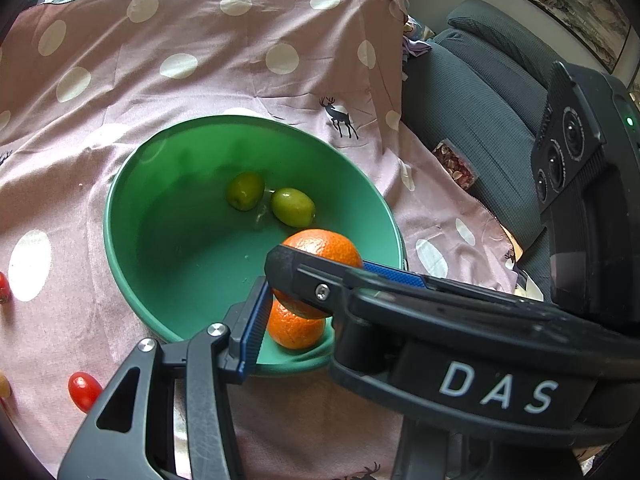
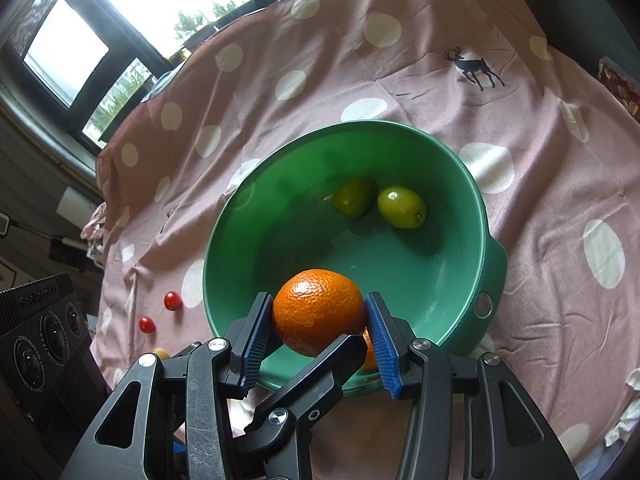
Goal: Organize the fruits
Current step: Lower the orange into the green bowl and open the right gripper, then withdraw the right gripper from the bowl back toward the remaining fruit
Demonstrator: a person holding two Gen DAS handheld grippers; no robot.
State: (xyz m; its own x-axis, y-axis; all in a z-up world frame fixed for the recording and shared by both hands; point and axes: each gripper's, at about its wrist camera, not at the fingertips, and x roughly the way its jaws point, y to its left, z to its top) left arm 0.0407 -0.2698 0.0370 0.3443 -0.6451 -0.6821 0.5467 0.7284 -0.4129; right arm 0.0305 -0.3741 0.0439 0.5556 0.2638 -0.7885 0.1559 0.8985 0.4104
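both claws grip oranges over the green bowl's near rim: right claw clenched on the upper orange, left claw grasping the lower orange.

Two oranges, two green fruits, one green bowl, two red cherry tomatoes.

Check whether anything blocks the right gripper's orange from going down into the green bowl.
Yes: the left gripper with a second orange crosses just under the held orange at the bowl's near rim.
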